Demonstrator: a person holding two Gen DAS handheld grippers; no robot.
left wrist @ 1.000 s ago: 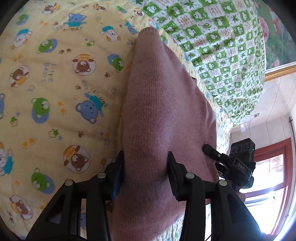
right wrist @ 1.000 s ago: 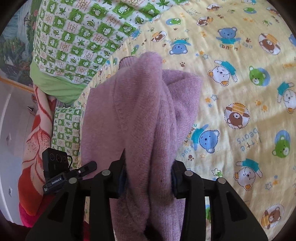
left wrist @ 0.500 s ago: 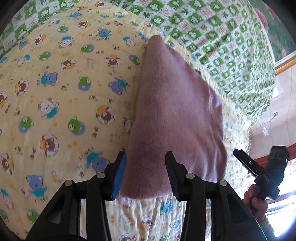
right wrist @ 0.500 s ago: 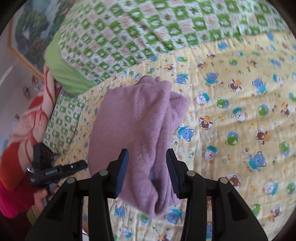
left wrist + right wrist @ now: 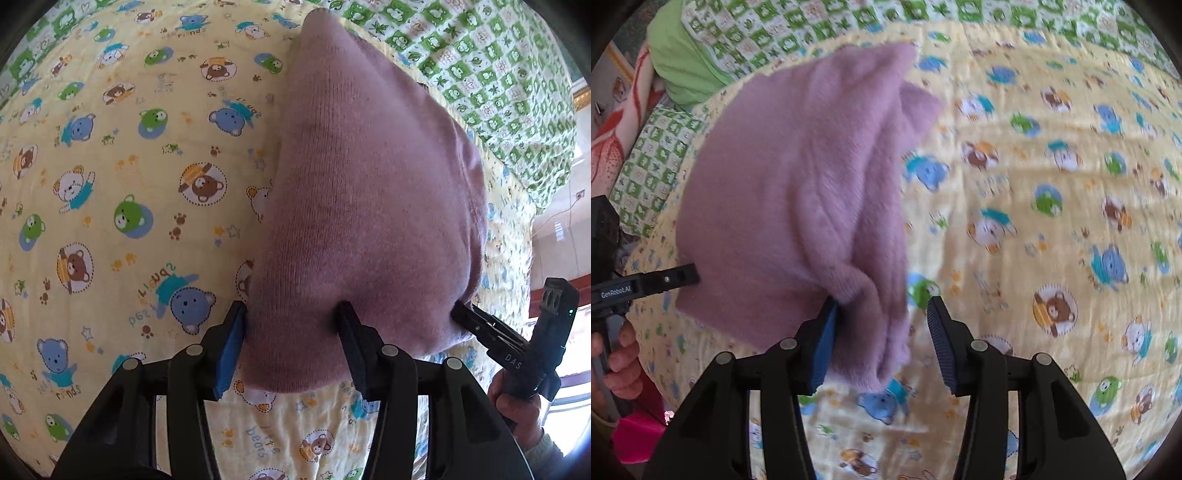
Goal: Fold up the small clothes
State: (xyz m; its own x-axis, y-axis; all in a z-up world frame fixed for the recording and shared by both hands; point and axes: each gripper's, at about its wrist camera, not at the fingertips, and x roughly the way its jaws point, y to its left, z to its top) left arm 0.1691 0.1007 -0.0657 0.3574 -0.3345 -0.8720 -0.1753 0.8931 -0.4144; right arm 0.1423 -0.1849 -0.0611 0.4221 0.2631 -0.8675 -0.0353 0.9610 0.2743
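A folded mauve knit sweater (image 5: 365, 206) lies on the yellow bear-print quilt (image 5: 129, 184). My left gripper (image 5: 291, 332) stands wide apart with the sweater's near edge lying between its fingers, not pinched. In the right wrist view the sweater (image 5: 798, 199) shows bunched folds. My right gripper (image 5: 882, 321) is open, the sweater's near corner against its left pad (image 5: 827, 339), a gap to the other pad. The right gripper (image 5: 491, 332) also shows in the left wrist view, touching the sweater's right edge. The left gripper (image 5: 646, 284) shows at the sweater's left edge.
A green-and-white checked blanket (image 5: 498, 74) lies along the far side of the bed, also in the right wrist view (image 5: 798, 33). A green checked pillow (image 5: 650, 162) and red patterned fabric (image 5: 617, 129) lie at the left. A window and tiled wall (image 5: 561, 221) are at the right.
Both grippers opened and let go of the sweater, which now lies on the quilt. They pulled back half a second ago, then moved in close to the sweater's near edge again.
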